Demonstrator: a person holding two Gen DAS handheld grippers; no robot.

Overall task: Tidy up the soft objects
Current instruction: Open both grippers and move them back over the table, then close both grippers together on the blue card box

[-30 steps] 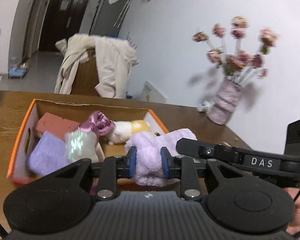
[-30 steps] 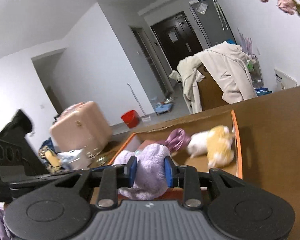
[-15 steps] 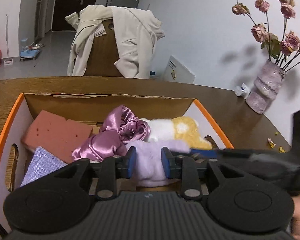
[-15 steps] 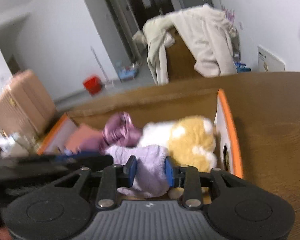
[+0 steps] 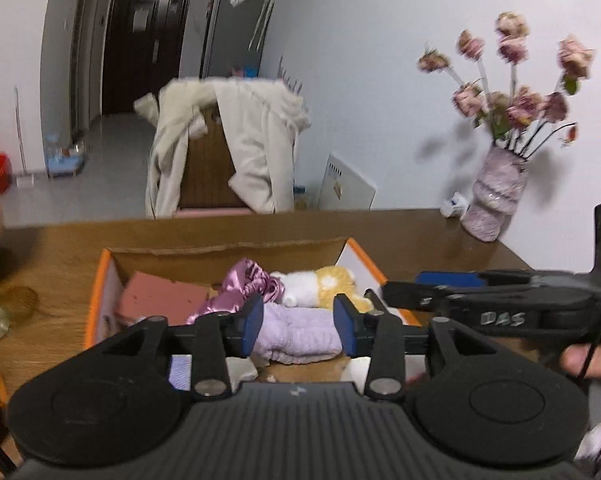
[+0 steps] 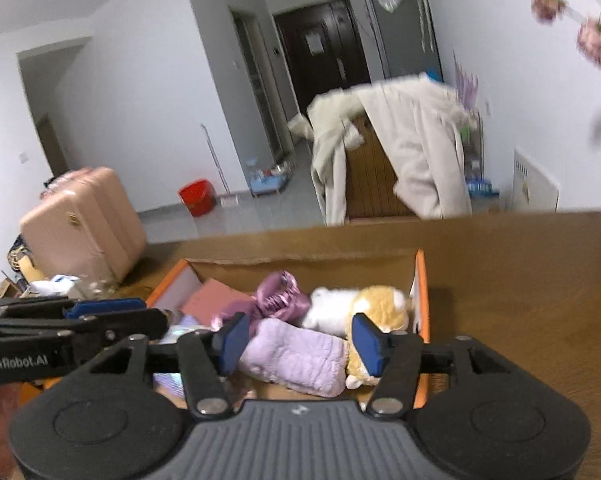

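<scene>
The purple towel [image 6: 296, 356] lies in the cardboard box [image 6: 420, 276], at the near end, touching the yellow and white plush toy [image 6: 376, 304]. A shiny pink cloth [image 6: 278, 294] and a flat pink sponge [image 6: 212, 300] lie farther back in the box.

Both grippers are opening. The left gripper [image 5: 298, 330] has its blue pads apart with the towel showing between them, and the pads do not look pressed on it. The right gripper [image 6: 300, 344] has its pads wider apart, with clear gaps on each side of the towel. So the towel looks let go and rests in the box.

What could go wrong? The towel is fluffy, and its fuzz could catch on a pad. Then a gripper pulling away could drag the towel back out of the box. The two grippers are very near each other, so they could bump. A bump could also push the light box across the tabletop [image 6: 520, 280].

The tabletop is brown wood. A vase [image 5: 496, 200] with pink flowers stands near the wall, well apart from the box. Behind the tabletop a chair [image 5: 208, 172] has a cream coat [image 5: 256, 140] over it. Farther off are a dark door [image 5: 144, 40], a red bucket [image 6: 198, 196] and a pink suitcase [image 6: 80, 228] on the grey floor.
</scene>
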